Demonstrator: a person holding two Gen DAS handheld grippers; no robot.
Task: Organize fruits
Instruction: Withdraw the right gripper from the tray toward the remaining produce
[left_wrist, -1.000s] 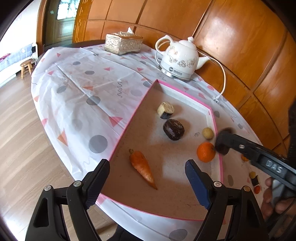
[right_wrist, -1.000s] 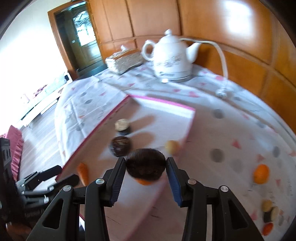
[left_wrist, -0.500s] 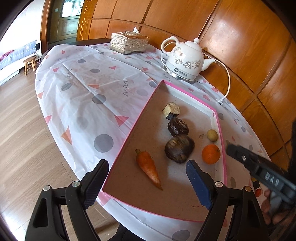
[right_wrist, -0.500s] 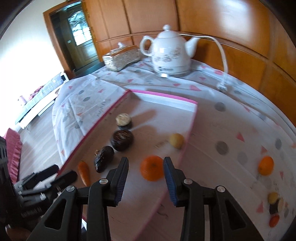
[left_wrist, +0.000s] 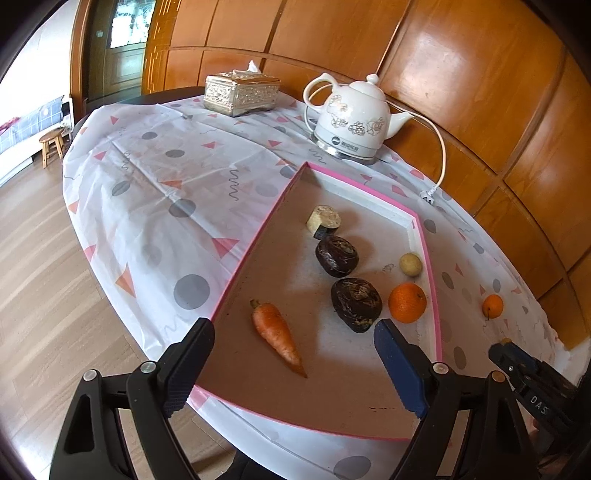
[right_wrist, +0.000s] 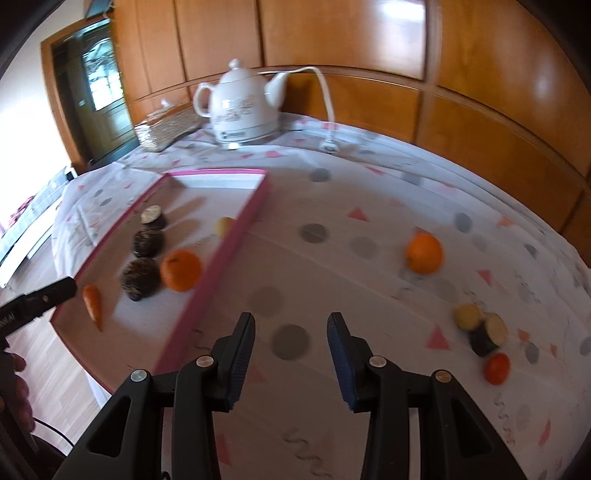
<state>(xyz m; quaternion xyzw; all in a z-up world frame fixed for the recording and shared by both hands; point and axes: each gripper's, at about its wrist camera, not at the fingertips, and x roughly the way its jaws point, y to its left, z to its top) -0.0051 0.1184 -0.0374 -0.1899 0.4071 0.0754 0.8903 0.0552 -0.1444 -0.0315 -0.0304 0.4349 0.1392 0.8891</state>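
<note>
At the lower right of my left wrist view, I read the white letters "DAS" on the black arm of the right gripper (left_wrist: 517, 360). The white kettle (left_wrist: 352, 120) carries a small round logo with writing beside it on its base band, too small for me to read.

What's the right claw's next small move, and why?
Probably swing the right claw toward the loose orange on the tablecloth. Its jaws are empty and apart over bare cloth beside the pink-rimmed tray, and that orange, like the small cluster of pieces nearby, isn't in the tray yet.
</note>
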